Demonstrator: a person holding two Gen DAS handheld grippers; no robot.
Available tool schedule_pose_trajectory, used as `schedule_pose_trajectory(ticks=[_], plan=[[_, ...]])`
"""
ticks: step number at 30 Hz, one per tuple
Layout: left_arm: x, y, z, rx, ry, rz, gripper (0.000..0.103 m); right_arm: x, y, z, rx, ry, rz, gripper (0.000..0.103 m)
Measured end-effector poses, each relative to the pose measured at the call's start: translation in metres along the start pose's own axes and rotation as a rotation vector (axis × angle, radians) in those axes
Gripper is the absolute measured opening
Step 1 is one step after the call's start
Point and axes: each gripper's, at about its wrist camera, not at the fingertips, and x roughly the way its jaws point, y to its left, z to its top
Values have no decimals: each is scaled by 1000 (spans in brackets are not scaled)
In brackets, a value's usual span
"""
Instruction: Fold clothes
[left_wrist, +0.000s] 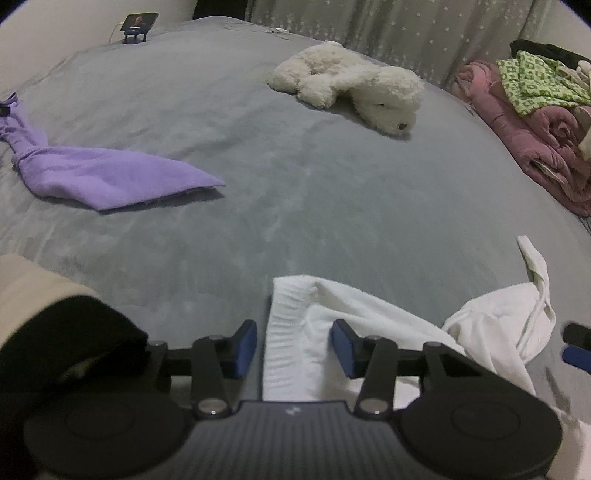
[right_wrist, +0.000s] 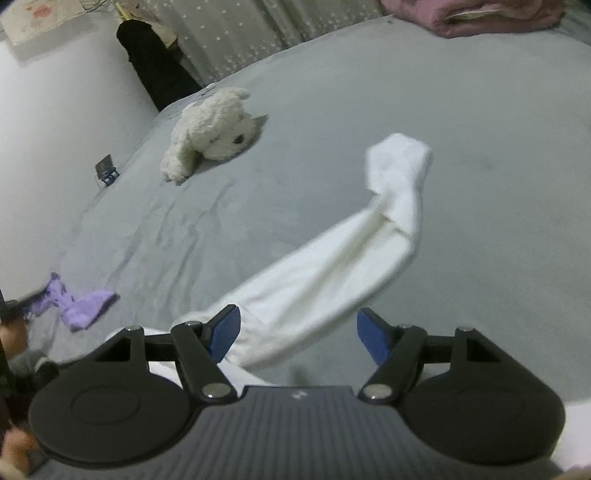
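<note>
A white garment lies crumpled on the grey bed at the near edge. Its ribbed hem runs between the blue pads of my left gripper, which is open just over it. In the right wrist view a long white sleeve stretches away to its folded cuff. My right gripper is open above the sleeve's near end, with its left pad over the cloth. A purple garment lies apart at the left, also visible in the right wrist view.
A white plush dog rests mid-bed. A pile of pink bedding and green-patterned clothes sits at the right edge. A phone on a blue stand stands at the far corner. A black-and-beige sleeve is at the left.
</note>
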Motion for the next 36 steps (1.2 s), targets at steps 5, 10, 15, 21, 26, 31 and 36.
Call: schedule_pose_trajectory(ticks=[5, 10, 15, 21, 26, 31, 36], plan=[[4, -1, 3, 2, -6, 6, 46, 38, 21, 14, -1, 36, -16, 73], [6, -5, 3, 32, -11, 21, 46, 67, 39, 22, -92, 56, -129, 73], [7, -5, 4, 34, -7, 24, 46, 82, 40, 20, -131, 66, -191, 61], [8, -7, 6, 20, 0, 27, 46, 85, 41, 19, -228, 41, -269, 6], [8, -9, 7, 22, 5, 34, 46, 77, 40, 27, -268, 30, -277, 2], [9, -9, 6, 37, 5, 37, 42, 47, 37, 34, -244, -36, -245, 2], [9, -6, 5, 43, 3, 34, 31, 12, 33, 37, -241, -101, -232, 2]])
